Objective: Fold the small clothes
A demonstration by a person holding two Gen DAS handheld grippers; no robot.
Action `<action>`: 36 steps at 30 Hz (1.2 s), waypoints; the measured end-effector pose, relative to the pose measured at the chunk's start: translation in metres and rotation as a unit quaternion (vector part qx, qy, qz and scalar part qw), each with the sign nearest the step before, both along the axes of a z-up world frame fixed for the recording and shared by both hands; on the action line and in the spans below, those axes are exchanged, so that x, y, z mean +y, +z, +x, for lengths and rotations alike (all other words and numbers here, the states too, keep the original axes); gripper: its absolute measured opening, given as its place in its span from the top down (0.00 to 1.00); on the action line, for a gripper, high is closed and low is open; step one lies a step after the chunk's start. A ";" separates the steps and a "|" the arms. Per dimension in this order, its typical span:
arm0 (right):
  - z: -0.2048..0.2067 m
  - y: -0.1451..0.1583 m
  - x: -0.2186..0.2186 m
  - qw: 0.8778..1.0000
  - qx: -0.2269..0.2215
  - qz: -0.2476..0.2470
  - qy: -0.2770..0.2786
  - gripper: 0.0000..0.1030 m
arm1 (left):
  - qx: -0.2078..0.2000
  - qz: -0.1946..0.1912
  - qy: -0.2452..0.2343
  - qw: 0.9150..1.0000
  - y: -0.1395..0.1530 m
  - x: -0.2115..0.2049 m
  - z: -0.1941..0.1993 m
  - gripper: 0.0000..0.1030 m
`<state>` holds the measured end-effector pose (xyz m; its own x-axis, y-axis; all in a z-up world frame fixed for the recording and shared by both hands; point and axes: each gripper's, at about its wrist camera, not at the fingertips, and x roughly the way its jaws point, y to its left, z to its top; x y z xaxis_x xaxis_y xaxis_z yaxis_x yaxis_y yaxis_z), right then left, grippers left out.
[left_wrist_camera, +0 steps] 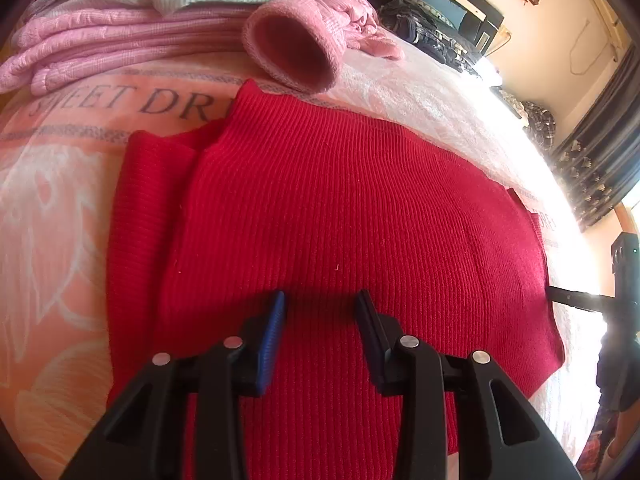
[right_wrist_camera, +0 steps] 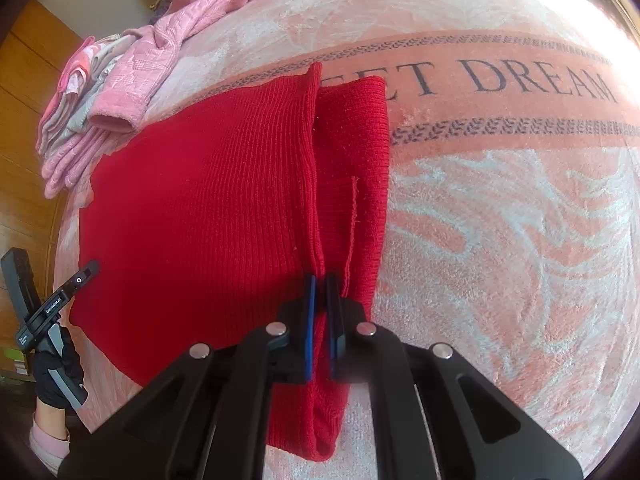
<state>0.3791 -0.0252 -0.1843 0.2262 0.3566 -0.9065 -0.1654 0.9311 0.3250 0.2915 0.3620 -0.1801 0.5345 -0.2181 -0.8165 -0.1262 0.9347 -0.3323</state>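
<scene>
A red rib-knit garment (left_wrist_camera: pixel 344 208) lies spread flat on a pink-and-white plush blanket (left_wrist_camera: pixel 52 208) printed with dark lettering that reads, in part, "SWEET DREAM" (right_wrist_camera: pixel 516 80). In the right wrist view one side of the garment is doubled over: a lengthwise fold runs along its right-hand portion, leaving a narrower strip (right_wrist_camera: pixel 356 168) showing beside the folded panel, with a loose red thread lying on that strip. The right gripper (right_wrist_camera: pixel 322 280) has its blue-padded fingers drawn close together and pinching the raised folded edge of the red garment near its lower end; cloth passes visibly between the pads. The left gripper (left_wrist_camera: pixel 320 300) hangs over the middle of the same garment with its fingers spread wide and nothing between them (whether the tips touch the knit cannot be told, though a shadow falls directly beneath them). A pink knitted sleeve with an open ribbed cuff (left_wrist_camera: pixel 296 52) rests just beyond the far edge of the red garment, and a stack of folded pink and pale grey knitwear (left_wrist_camera: pixel 120 20) sits beside it. In the right wrist view a black-gloved hand (right_wrist_camera: pixel 58 368) grips the handle of the other tool at the left edge of the bed, with a pale pink sleeve at the wrist.
</scene>
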 end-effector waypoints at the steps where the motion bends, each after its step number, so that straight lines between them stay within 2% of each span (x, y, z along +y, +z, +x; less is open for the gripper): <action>1: 0.000 0.000 0.000 1.000 0.000 0.001 -0.001 0.96 | 0.000 -0.001 0.000 1.000 0.000 0.000 0.000 0.64; 4: -0.001 0.002 0.000 1.000 -0.002 0.003 -0.001 0.94 | 0.000 0.000 0.001 1.000 0.000 0.000 -0.001 0.64; 7: -0.007 0.011 -0.003 1.000 -0.015 0.022 -0.004 0.74 | -0.001 0.000 -0.001 1.000 0.000 0.000 -0.001 0.62; 10: -0.014 0.019 -0.008 0.999 -0.024 0.030 -0.012 0.70 | -0.002 0.002 -0.004 1.000 -0.001 -0.002 -0.001 0.59; 12: -0.017 0.020 -0.014 0.999 -0.022 0.042 -0.021 0.62 | -0.002 0.002 -0.005 1.000 0.000 -0.003 0.000 0.58; 15: -0.020 0.020 -0.017 0.999 -0.019 0.031 -0.025 0.53 | -0.002 -0.004 -0.006 1.000 -0.001 -0.002 0.001 0.56; 17: -0.023 0.018 -0.019 0.999 -0.014 0.037 -0.027 0.43 | -0.003 -0.009 -0.005 1.000 -0.001 -0.001 0.000 0.56; 25: -0.024 -0.007 -0.023 0.998 0.022 0.060 -0.029 0.41 | -0.003 -0.018 -0.012 1.000 -0.003 0.001 0.001 0.54; 36: -0.020 -0.012 -0.020 0.997 0.023 0.075 -0.006 0.42 | 0.001 -0.011 -0.013 1.000 -0.002 -0.004 0.002 0.47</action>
